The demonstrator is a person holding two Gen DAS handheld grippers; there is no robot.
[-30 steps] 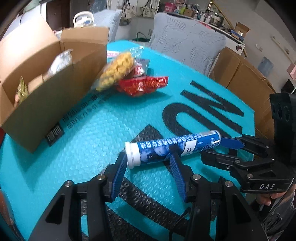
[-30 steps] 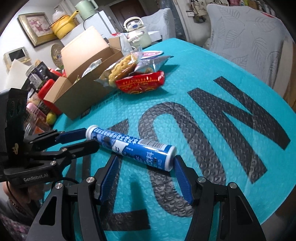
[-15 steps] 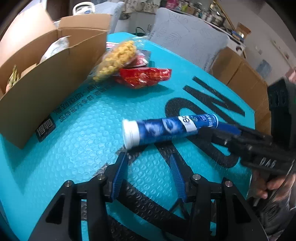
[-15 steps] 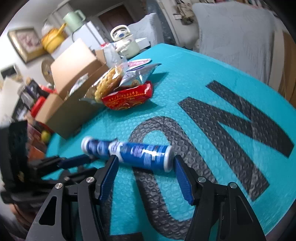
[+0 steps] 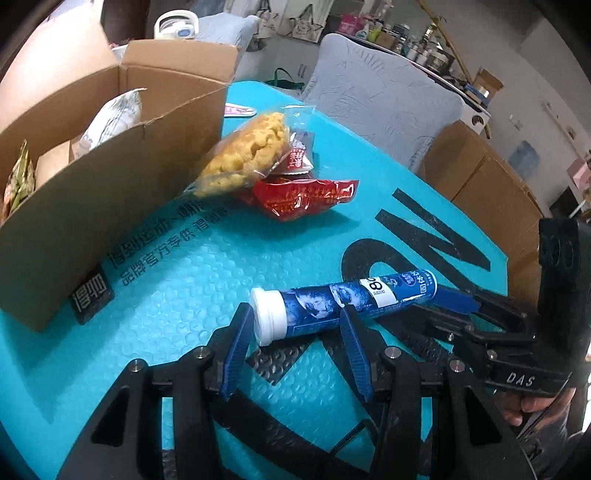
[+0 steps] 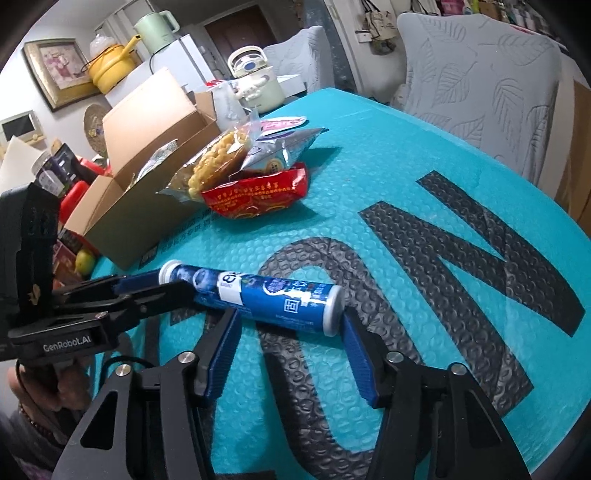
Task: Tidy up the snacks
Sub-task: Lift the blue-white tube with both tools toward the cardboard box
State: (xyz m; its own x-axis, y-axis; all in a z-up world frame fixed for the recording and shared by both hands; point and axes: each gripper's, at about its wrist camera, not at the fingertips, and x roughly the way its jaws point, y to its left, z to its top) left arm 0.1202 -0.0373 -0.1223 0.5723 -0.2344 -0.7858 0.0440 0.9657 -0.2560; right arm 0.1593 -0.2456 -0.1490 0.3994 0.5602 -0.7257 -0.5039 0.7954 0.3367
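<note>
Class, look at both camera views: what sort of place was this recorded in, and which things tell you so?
Most likely a lived-in home, a dining or kitchen corner. Fabric-covered chairs stand round the table, a framed picture hangs on the wall, and a green kettle and a yellow pot sit on a white fridge or cabinet.

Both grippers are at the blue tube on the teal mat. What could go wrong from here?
1. The blue tube lies slantwise between the fingers of the right gripper, whose jaws have just been closing around its base end. A skewed pinch could roll or squirt it away.
2. The left gripper straddles the cap end close by, so the two grippers could collide.
3. The snack bags lean against the cardboard box and could be knocked.
</note>
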